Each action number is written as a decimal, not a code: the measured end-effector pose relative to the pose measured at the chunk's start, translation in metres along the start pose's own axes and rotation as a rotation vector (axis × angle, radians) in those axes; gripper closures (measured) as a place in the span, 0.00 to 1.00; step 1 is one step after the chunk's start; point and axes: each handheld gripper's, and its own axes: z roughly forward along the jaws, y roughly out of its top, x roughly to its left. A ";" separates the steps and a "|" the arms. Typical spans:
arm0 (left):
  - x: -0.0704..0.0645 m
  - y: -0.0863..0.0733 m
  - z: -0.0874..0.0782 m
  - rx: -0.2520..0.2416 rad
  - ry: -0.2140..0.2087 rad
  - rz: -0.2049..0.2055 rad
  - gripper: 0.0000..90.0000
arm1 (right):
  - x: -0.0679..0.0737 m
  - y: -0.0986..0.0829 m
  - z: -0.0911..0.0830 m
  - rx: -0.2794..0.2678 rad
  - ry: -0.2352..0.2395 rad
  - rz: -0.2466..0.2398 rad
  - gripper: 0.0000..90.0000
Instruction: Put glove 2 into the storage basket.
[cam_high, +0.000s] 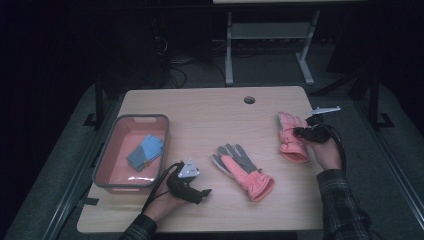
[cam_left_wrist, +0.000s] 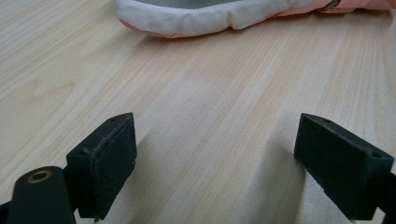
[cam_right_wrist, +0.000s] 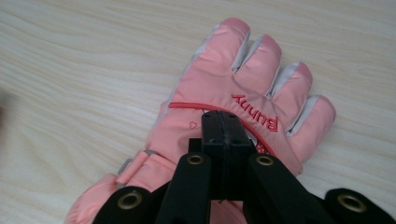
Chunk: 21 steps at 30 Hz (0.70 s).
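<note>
A pale wooden tabletop seen from above, with dark floor around it. A person sits at the near edge, a gripper in each hand.

At the left of the tabletop stands a pink bin with a grey rim; a blue glove lies flat inside it.

Near the middle lies a pink and grey glove, palm side up. Its long axis runs diagonally: fingers toward the far left, cuff toward the near right.

At the right lies a second pink glove, back side up. Its long axis runs roughly away from the person, fingers toward the far edge and cuff toward the near edge. In the right gripper view its fingers point up and to the right, away from the camera, and red stitched lettering crosses its back.

The right gripper is at this glove's right edge. In the right gripper view its jaws are clenched together over the back of the glove, near the lettering; whether they pinch any fabric between them cannot be told.

The left gripper rests low on the tabletop, between the bin and the middle glove. In the left gripper view its jaws stand wide apart with bare wood between them; that glove's white edge lies well ahead of them, apart from both.
</note>
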 end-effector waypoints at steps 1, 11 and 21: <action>0.000 0.000 0.000 0.000 0.000 0.000 0.14 | 0.000 0.000 0.003 0.006 0.000 0.006 1.00; 0.000 0.000 0.000 0.000 0.000 0.000 0.14 | 0.015 -0.005 0.014 0.039 0.103 -0.064 1.00; 0.000 0.000 0.000 0.000 0.000 0.000 0.14 | 0.052 -0.005 0.015 0.075 0.233 -0.195 1.00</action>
